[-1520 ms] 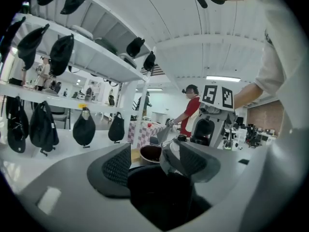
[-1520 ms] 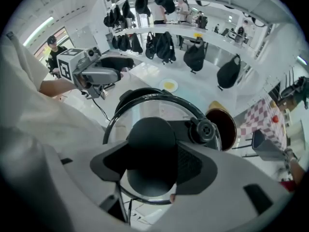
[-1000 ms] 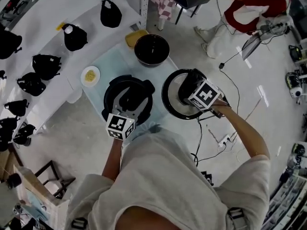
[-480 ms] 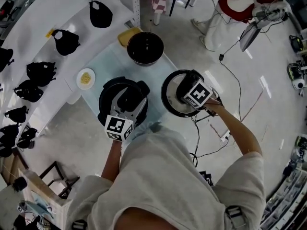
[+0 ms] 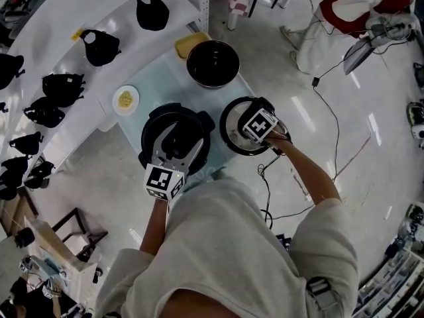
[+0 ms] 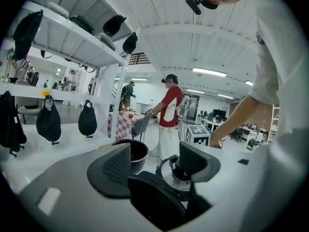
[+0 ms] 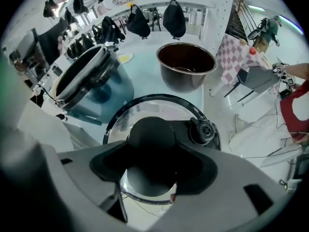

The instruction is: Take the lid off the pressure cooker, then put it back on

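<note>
A long white shelf (image 5: 66, 18) holds soft black bags (image 5: 101, 48). Next to it is a flat, pale blue desk (image 5: 156, 85).

On the desk stands the big round black pressure cooker (image 5: 154, 121). Its top is open, and it has a thick, smooth rim. Behind it sits a round dark metal pot (image 5: 212, 63), shiny inside.

The round lid with a shiny silver face and a black rim (image 5: 233, 138) is off the cooker. It is just to the right of the cooker, at the edge of the desk. I cannot tell if it rests on the desk or hangs in the air. On top it has a fat, smooth black knob (image 7: 150, 134) and a small round black valve (image 7: 202, 129).

A small white round plate (image 5: 126, 100) with something yellow on it lies to the left.

The right gripper (image 7: 153, 153) points down at the lid. Its jaws are wide, one on each side of the knob, and they hold it.

The left gripper (image 6: 157, 161) reaches over the cooker. Its jaws are wide apart, and their bumpy pads face each other across a gap. A curved black part of the cooker sits low between them, under the pads.
</note>
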A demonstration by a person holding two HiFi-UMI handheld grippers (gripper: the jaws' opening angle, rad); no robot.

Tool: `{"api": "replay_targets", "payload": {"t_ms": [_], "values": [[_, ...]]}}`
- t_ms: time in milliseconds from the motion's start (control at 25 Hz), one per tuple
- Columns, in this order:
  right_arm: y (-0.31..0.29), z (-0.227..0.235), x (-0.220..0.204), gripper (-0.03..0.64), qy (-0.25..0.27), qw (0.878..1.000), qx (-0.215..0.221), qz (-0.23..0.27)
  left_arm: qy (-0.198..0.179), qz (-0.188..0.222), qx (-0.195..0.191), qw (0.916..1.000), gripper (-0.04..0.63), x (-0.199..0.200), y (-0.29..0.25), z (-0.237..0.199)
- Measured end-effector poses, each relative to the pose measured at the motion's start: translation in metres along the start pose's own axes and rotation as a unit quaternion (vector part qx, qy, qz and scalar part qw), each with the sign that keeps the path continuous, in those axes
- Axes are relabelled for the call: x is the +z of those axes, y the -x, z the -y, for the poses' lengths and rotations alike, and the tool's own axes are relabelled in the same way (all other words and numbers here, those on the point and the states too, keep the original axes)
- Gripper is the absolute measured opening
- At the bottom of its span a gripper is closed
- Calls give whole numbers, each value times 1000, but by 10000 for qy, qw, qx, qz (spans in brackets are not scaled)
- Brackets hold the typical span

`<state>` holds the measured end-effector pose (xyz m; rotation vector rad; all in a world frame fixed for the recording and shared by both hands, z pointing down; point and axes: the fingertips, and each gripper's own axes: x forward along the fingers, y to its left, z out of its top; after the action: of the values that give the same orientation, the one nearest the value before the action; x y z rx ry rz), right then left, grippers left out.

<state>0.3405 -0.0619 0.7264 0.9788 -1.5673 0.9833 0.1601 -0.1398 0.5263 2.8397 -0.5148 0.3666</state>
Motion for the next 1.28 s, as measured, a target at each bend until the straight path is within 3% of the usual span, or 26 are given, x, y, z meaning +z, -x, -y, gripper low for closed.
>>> {"api": "replay_targets", "payload": {"t_ms": [240,600,1280], "values": [[-45,7,19,272,240,9997,-54,-40,11,-23,197,9998,296,-1,10,-7],[-88,17,26,272,20,9997,-126,-196,24,12,406,9992,296,6,19,-14],[-89,12,23,299,77,9998,-192,-35,73,175,587,9981,296,11,35,-21]]}}
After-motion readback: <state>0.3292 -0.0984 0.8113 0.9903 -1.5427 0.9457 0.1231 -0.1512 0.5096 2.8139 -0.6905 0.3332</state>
